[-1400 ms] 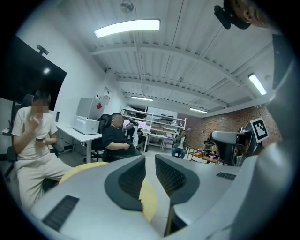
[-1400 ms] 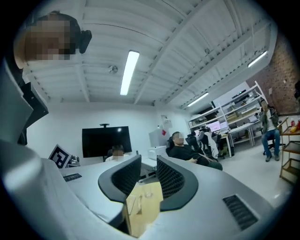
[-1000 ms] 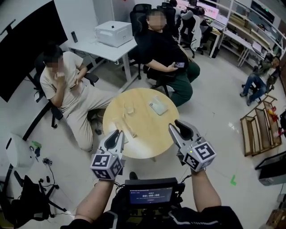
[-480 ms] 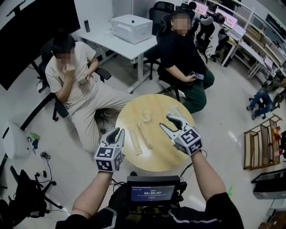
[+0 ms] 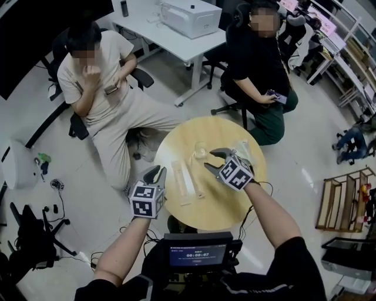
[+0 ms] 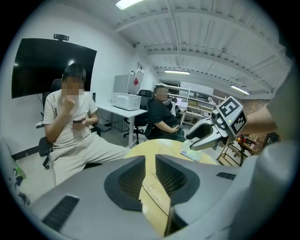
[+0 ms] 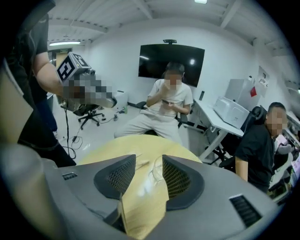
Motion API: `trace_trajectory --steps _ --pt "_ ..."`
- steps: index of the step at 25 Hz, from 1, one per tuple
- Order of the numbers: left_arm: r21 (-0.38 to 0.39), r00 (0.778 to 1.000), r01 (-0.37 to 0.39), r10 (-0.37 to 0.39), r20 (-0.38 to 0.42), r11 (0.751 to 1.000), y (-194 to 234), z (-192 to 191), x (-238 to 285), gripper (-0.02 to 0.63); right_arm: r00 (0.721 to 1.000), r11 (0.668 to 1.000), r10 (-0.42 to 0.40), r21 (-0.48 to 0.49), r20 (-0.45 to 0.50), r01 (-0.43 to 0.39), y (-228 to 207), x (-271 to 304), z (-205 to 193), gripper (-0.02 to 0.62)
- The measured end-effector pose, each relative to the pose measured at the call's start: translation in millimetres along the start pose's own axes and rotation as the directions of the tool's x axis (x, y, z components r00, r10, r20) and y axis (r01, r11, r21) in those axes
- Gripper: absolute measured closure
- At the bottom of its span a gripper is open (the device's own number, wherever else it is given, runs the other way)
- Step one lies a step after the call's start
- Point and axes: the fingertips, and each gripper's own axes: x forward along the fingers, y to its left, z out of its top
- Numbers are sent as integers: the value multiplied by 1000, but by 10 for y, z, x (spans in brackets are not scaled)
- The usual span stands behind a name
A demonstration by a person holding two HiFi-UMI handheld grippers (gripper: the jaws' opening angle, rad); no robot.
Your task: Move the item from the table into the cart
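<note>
Clear cup [image 7: 156, 170] on wooden table [image 7: 107, 149] | just ahead of right hand-held gripper [image 7: 149, 162] | jaws just been opening, wide, nothing between

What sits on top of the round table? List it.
On the round table: a small clear cup and long pale strips. The right gripper covers part of a flat packet.

The round table [image 5: 220, 206] stands mid-floor, with one seated person [image 5: 97, 88] at its 10 o'clock, a second seated person [image 5: 258, 64] at its 1 o'clock, and the cart [image 5: 338, 200] well apart at its 3 o'clock. Behind the two people, at about 12 o'clock, a desk [image 5: 150, 28] bears a printer [image 5: 189, 16]. On the tabletop a cup [image 5: 200, 154] sits toward 12 o'clock, two long strips [image 5: 180, 178] lie side by side toward 9 o'clock, and a flat packet [image 6: 192, 153] lies toward 2 o'clock, near the rim.
</note>
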Motion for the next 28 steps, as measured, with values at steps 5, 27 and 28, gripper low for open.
trace_trajectory --steps 5,27,28 --pt "-46 998 -13 10 -67 999 243 -253 455 525 992 996 70 -44 -103 -75 -208 675 -153 407" --pt "-120 986 -44 24 -166 992 992 -845 1088 525 889 889 49 -385 -456 -247 -340 2035 -568 465" --pt "-123 986 -42 21 -168 991 1000 -862 1093 525 883 885 42 -393 -467 -250 -337 2067 -586 465"
